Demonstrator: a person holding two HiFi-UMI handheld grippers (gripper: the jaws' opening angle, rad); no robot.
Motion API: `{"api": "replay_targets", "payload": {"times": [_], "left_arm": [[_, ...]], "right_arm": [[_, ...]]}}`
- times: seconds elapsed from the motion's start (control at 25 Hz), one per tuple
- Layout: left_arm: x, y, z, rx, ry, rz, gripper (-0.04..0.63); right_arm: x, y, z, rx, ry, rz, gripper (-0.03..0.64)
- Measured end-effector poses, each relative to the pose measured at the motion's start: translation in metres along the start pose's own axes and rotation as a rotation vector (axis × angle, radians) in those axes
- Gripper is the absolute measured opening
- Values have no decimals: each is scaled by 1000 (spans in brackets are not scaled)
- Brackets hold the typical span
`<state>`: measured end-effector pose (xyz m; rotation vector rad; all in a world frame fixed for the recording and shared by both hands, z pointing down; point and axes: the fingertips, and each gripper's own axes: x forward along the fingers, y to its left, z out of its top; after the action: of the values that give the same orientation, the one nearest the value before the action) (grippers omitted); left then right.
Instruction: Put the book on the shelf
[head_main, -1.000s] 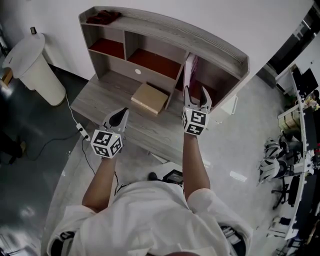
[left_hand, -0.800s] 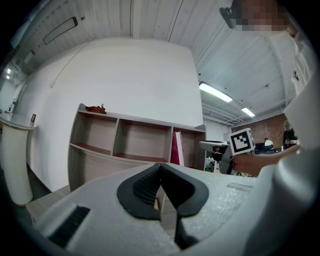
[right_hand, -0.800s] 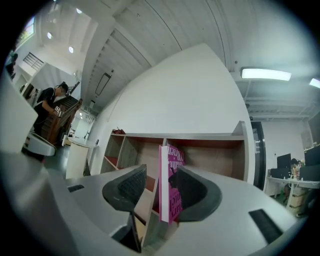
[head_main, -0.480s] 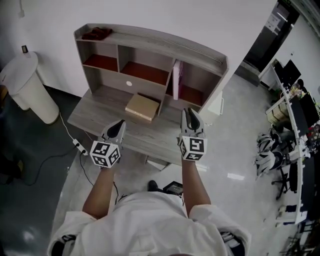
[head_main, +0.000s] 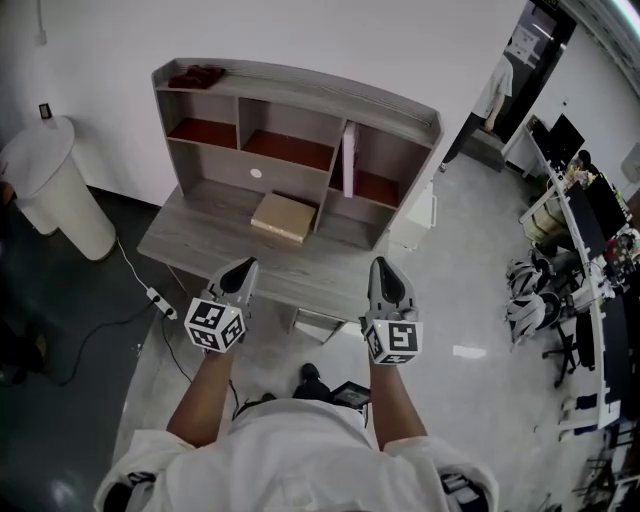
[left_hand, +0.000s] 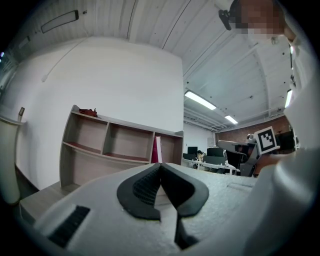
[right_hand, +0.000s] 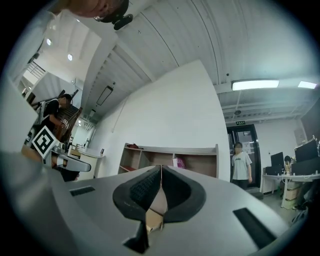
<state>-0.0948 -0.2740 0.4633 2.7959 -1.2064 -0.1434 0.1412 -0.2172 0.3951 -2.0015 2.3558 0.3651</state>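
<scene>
Nearest the camera, the left gripper and the right gripper are held level and side by side over the front edge of the desk, each with its jaws pressed together and nothing between them – a resting carriage that suggests both have finished their work. Beyond them on the desktop a flat cardboard box lies untouched below the middle compartment, clear of either gripper. Farther back, on the shelf unit, the book stands upright on its lower edge in the right-hand compartment, set close against the divider on that compartment's left, which appears to keep it from tipping; judged from this, the task reads as complete. A dark red bundle rests on the unit's top board, a white bin stands on the floor to the left, and a person waits in a doorway far off to the right. Against the frame a second earlier, the right gripper was then spread wide at the mouth of that compartment, just beside the book; it has since closed fully and drawn back – the whole viewpoint has retreated with it – while the book has stayed where it stood.
</scene>
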Motion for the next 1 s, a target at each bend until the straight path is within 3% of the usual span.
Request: {"api": "replay_targets", "payload": {"times": [0.32, 0.56, 1.0], "left_arm": [[-27, -21, -7, -8, 6, -29, 15], [-42, -42, -19, 0, 17, -22, 15], [-73, -113, -49, 5, 64, -54, 15]], "right_arm": [[-56, 14, -9, 9, 44, -19, 17], [-93, 12, -21, 72, 64, -40, 17], [-160, 26, -50, 198, 92, 76, 15]]}}
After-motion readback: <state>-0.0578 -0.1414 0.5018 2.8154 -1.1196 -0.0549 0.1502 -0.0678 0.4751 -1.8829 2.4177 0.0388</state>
